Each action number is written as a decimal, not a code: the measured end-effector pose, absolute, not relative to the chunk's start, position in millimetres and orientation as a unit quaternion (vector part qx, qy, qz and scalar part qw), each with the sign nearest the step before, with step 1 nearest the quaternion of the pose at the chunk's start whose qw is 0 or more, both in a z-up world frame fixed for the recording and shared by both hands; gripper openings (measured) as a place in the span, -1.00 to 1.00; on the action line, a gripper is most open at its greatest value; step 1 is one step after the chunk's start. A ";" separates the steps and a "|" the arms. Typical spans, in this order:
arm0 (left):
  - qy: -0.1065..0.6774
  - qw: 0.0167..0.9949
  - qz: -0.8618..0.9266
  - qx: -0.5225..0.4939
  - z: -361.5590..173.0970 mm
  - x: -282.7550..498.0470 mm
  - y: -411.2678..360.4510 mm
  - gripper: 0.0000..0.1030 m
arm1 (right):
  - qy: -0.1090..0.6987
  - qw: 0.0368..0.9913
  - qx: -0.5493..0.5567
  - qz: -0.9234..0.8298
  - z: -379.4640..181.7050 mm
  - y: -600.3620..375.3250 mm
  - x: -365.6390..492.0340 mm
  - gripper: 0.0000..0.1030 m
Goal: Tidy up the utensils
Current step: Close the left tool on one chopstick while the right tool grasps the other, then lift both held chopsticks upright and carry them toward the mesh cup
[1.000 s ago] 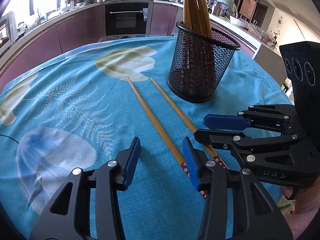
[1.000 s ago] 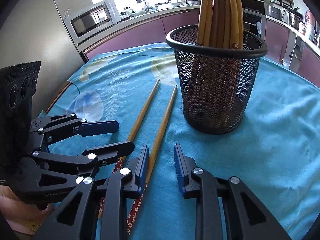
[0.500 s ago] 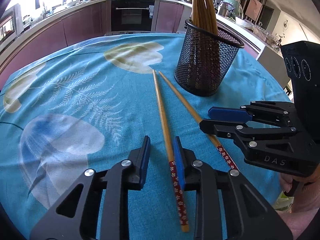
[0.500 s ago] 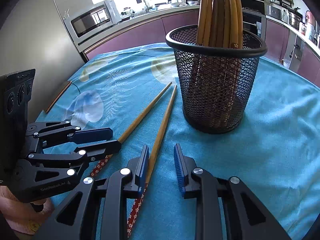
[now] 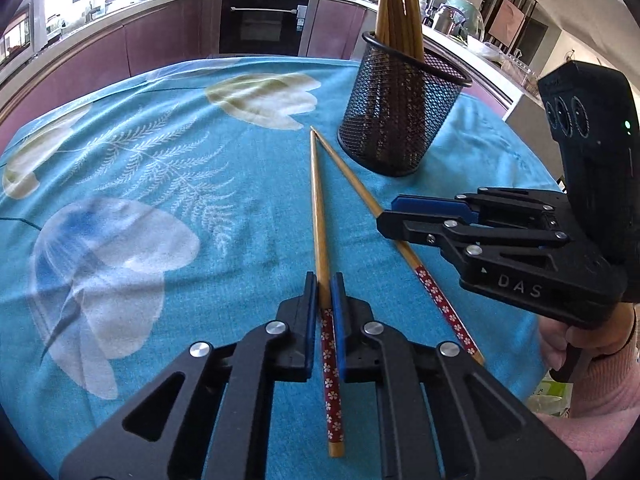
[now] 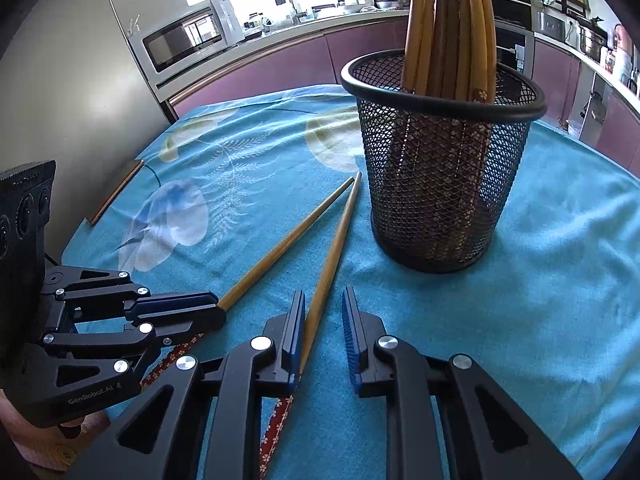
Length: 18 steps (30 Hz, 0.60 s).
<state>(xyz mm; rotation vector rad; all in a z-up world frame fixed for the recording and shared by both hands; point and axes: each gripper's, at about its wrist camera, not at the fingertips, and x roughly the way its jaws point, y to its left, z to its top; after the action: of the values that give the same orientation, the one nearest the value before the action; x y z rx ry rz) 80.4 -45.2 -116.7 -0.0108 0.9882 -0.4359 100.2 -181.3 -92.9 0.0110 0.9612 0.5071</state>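
Left black two-finger gripper with blue pads (image 5: 324, 296) was closed on the nearer bamboo chopstick with a red flowered handle (image 5: 320, 216), pads pinching it just above the patterned end; the shaft ran straight ahead, its tip close to the tip of the other one.

Second bamboo chopstick with a red flowered handle (image 6: 328, 264) lay flat on the turquoise leaf-print tablecloth (image 6: 540, 300), angled so the pair formed a narrow V pointing toward the basket.

Right black two-finger gripper with blue pads (image 6: 322, 328) stood open over this second stick; the stick lay against the inner face of its left pad, well clear of the other pad.

Black wire-mesh cylindrical holder (image 6: 440, 184) stood upright on the cloth just beyond the chopstick tips, holding a bundle of upright bamboo chopsticks (image 6: 448, 28).
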 end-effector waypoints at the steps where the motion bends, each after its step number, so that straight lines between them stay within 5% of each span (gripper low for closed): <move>1: 0.472 0.857 -0.209 -0.005 -116.3 79.3 -45.7 -0.84 | 0.458 0.856 0.005 0.241 -92.9 -181.0 100.4 -0.69; 7: 0.466 0.862 -0.201 -0.001 -112.6 85.1 -46.7 -0.66 | 0.459 0.855 0.009 0.240 -93.6 -180.0 102.6 -0.69; 18: 0.462 0.865 -0.195 0.017 -114.4 106.2 -57.8 -0.66 | 0.459 0.857 0.011 0.234 -93.7 -176.7 113.9 -0.69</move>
<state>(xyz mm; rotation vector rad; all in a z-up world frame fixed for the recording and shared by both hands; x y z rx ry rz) 106.2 -57.8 -114.4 0.0362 0.9680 -0.4095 113.9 -176.7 -93.7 0.0222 0.9654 0.4914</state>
